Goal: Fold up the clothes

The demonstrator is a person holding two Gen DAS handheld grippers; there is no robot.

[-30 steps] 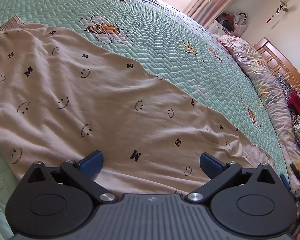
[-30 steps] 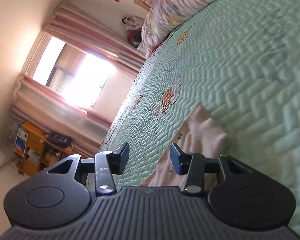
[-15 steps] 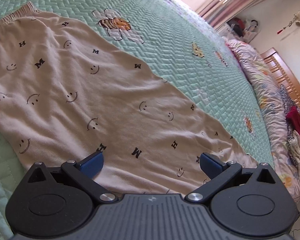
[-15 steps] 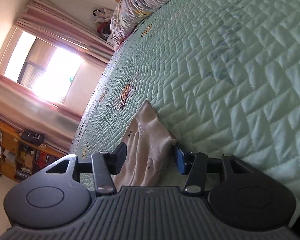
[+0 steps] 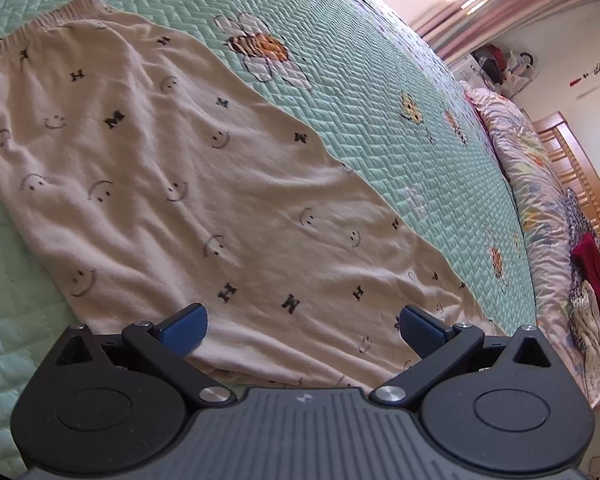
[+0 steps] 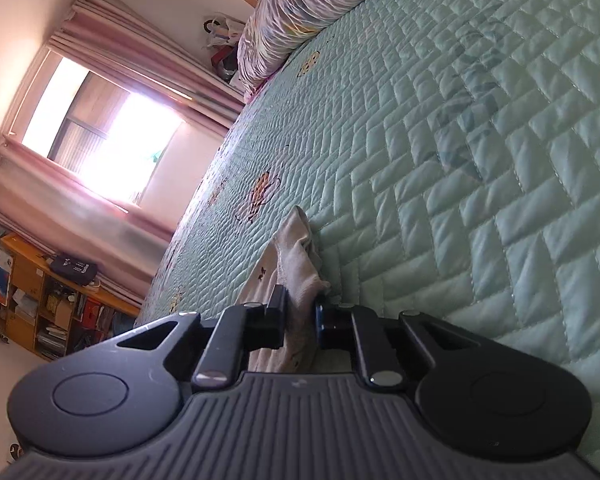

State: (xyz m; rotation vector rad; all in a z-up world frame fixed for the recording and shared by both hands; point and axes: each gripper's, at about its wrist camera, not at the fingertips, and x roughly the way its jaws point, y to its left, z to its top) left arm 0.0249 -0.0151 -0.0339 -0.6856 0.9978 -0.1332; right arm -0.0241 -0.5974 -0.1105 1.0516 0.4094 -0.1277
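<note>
Only the left wrist view showed the whole garment: beige trousers (image 5: 204, 184) printed with smileys and letters, spread flat on the green quilt (image 5: 364, 92) of the bed, their ribbed waistband at the far left. The left tongs (image 5: 302, 326) stood spread wide with nothing between the blue pads (image 5: 184, 326), poised over the trousers' near edge; whether the pads touched the cloth could not be told. The right wrist view showed what the left did not: the right tongs (image 6: 300, 312) clenched on a bunched end of the trousers (image 6: 296, 264), which rose in a crumpled ridge just ahead of the fingertips while the rest lay hidden under the tongs' body. That view also took in a bright window (image 6: 100, 140), pink curtains (image 6: 52, 208) and a cluttered wooden shelf (image 6: 32, 300), all off the bed. A flowered duvet (image 5: 540, 200) lay along the bed's far side, beside a wooden headboard (image 5: 584, 200), cut off at the edge.
</note>
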